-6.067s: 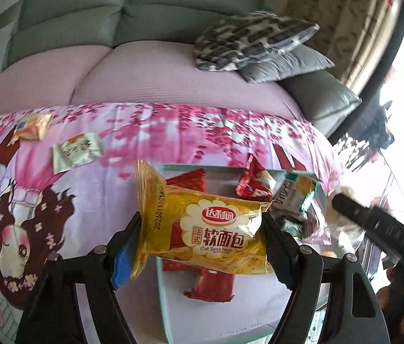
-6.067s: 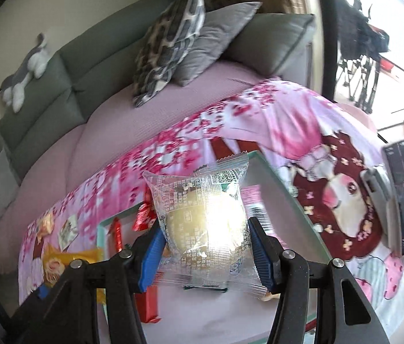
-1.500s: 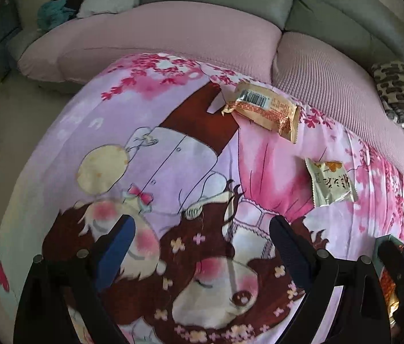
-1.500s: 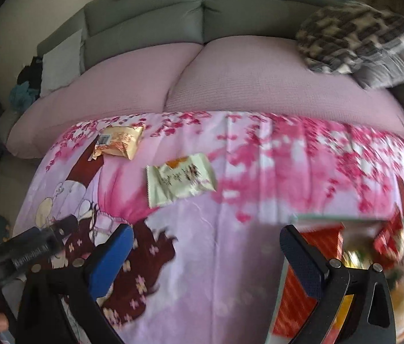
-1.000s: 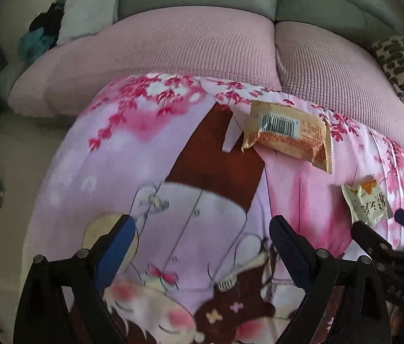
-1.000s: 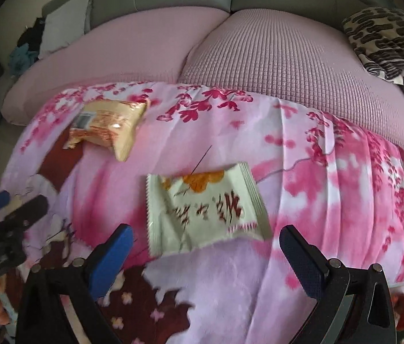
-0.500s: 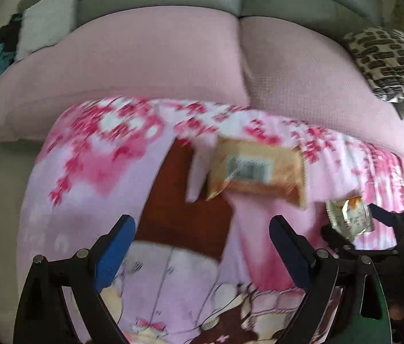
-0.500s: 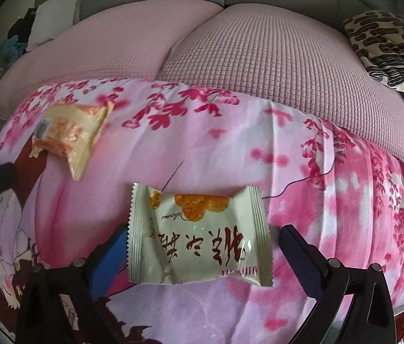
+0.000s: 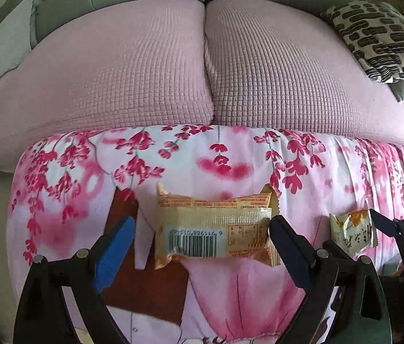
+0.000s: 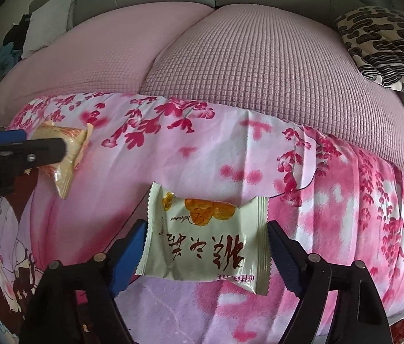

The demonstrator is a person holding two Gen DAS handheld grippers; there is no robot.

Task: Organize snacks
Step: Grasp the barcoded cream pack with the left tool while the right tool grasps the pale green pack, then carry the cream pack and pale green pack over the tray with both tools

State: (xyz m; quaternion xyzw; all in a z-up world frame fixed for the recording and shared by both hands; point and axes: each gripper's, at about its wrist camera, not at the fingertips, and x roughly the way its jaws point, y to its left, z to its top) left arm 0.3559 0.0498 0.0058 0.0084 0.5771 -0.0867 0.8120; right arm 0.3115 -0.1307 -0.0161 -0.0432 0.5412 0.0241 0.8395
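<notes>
My right gripper (image 10: 206, 253) points steeply down at the white packet (image 10: 206, 246), which lies flat on the pink cloth (image 10: 230, 154) right between my jaws. The jaws are closing now; each pad stands just beside a crimped end of the packet, and I cannot tell for sure if they already press on it, but I think not yet. I take it by the ends because the middle is puffy and would slip.

My left gripper (image 9: 202, 246) has its jaws wide apart, with the tan packet (image 9: 216, 229) between them, barcode side up. The right pad is very near its end, and the left pad stands clearly apart from it. So both snacks are framed for lifting together, I judge, which saves one trip to where the snacks are collected.
</notes>
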